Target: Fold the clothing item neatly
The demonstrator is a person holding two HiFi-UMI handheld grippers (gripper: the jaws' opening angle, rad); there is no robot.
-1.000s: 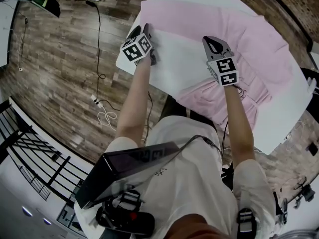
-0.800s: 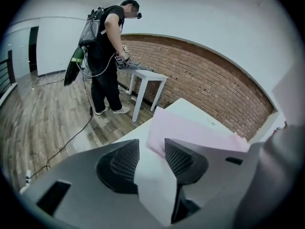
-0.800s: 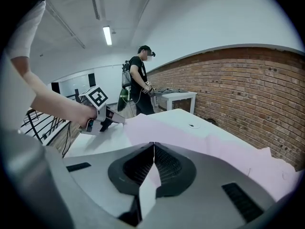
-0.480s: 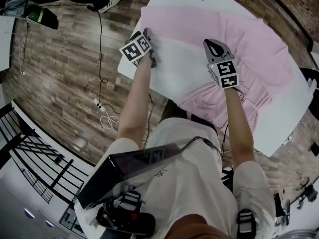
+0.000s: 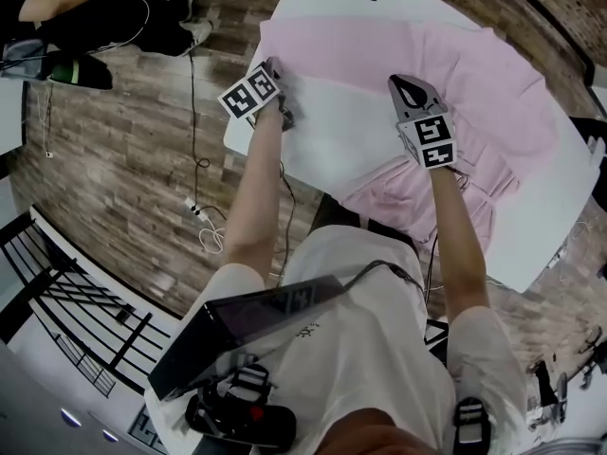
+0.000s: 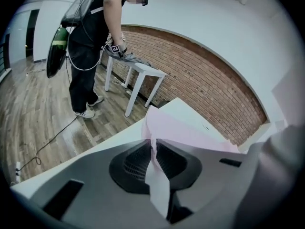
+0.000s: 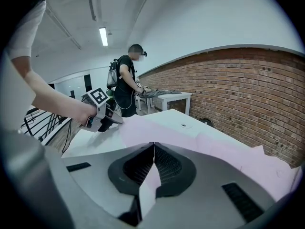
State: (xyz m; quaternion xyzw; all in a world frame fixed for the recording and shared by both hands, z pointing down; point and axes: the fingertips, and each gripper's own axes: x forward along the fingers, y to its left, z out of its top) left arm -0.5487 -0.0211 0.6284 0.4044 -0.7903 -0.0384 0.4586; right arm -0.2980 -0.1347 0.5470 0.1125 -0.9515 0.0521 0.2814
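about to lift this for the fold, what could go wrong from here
The left gripper, whose jaws have just been closing, pinches only a thin edge of the pink garment; it may slip out when lifted.
The cloth looks bunched near the right gripper, so creases could get folded in.
The left grip sits at the table edge; cloth might slide off.

The strip of white table (image 5: pixel 332 126) in the middle of the frame lies bare between my left tool (image 5: pixel 274 64) and my right tool (image 5: pixel 408 81), so I can cross there freely. The left tool's jaws have just been closing, with an edge of the pink garment (image 5: pixel 474 83) between them. The garment lies flat over the upper right. Left of the table the wooden floor (image 5: pixel 104 159) is open, but for a cable (image 5: pixel 192 102). Another person (image 5: pixel 142 27) is at the upper left, well apart.
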